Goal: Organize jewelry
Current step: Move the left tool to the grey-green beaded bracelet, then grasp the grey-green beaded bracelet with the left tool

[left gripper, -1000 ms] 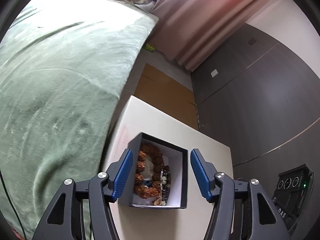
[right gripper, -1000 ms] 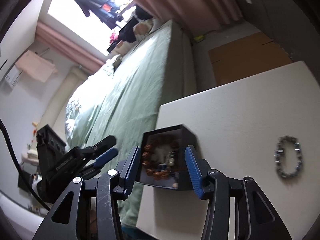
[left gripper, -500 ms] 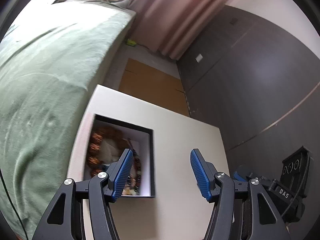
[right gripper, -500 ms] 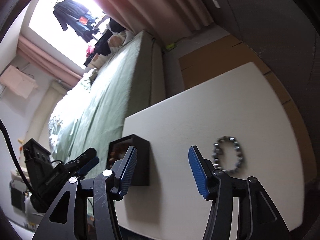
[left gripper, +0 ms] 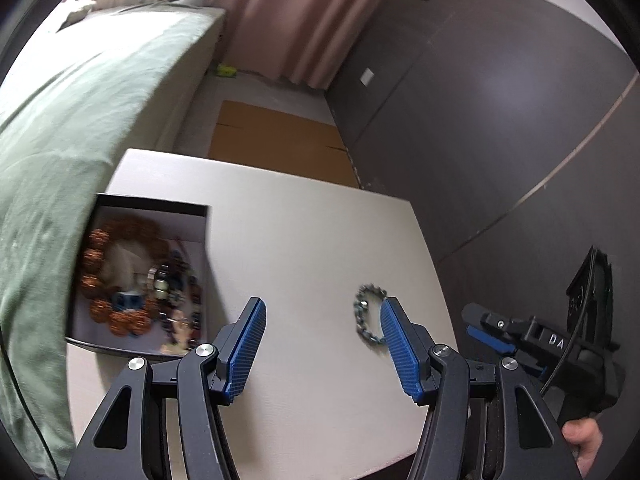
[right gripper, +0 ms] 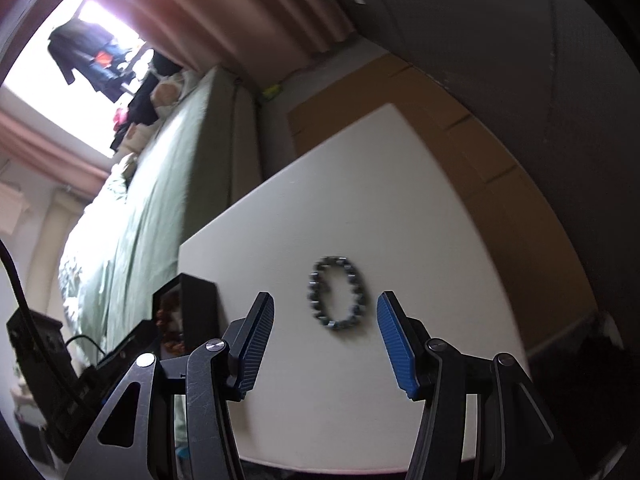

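Observation:
A black jewelry box with a white inside stands at the left edge of the white table; it holds an orange-brown bead bracelet and darker bead strings. A dark metallic bracelet lies on the table, also in the left wrist view. My right gripper is open and empty, just short of the bracelet, which lies ahead between its fingers. My left gripper is open and empty over the table, right of the box. The box side shows in the right wrist view.
A bed with a green cover runs along the table's left side. A dark wall and pink curtains stand behind. Brown cardboard lies on the floor beyond the table. The right gripper's body shows at the table's right edge.
Both grippers have swung right, away from the box. The metallic bracelet now lies centred in front of the right gripper's open fingers. The left gripper no longer straddles the box.

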Demonstrator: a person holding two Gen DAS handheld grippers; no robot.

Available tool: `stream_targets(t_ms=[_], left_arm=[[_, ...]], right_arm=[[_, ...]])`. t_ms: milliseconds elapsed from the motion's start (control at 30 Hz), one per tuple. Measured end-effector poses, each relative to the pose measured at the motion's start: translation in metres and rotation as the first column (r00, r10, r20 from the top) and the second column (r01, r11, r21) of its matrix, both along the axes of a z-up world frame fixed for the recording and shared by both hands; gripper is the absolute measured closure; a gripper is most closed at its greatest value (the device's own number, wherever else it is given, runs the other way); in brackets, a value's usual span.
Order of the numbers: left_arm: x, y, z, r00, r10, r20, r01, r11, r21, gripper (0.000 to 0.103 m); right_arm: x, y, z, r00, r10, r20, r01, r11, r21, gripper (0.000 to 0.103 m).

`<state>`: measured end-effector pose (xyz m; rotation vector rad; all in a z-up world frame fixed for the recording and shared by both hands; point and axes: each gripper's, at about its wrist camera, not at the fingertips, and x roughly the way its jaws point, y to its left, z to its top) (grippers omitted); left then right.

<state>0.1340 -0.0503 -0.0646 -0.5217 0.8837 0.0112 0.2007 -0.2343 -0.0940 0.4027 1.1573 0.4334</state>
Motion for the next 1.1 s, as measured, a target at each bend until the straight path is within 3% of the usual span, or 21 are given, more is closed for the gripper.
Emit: stream_targets(t_ms=[267,533,833,1100], left_arm=[[0.026,-0.036,-0.019,0.996,-0.060,-0.071,0.062,0.997,0.038,0.052],[0.048,-0.068,-0.035,0.986,-0.091,-0.136,0.099,0.994,0.050,0.074],[0.068,-0.086,-0.062,0.976,-0.075,-0.206,0.096,0.991,0.090,0.083],[0.081,-0.099,-0.083,0.968,-0.045,-0.249,0.095,0.977,0.192,0.085]], right_arm=[[0.006,-0.022,-0.015,0.997,-0.026,-0.073,0.026,1.000,0.002,0.048],[0.013,-0.042,-0.016,0.994,-0.064,-0.094,0.069,0.996,0.055,0.048],[0.015,-0.056,-0.019,0.989,-0.085,-0.119,0.095,0.992,0.082,0.048],[0.017,-0.059,-0.020,0.988,-0.096,-0.125,0.108,0.990,0.096,0.048]])
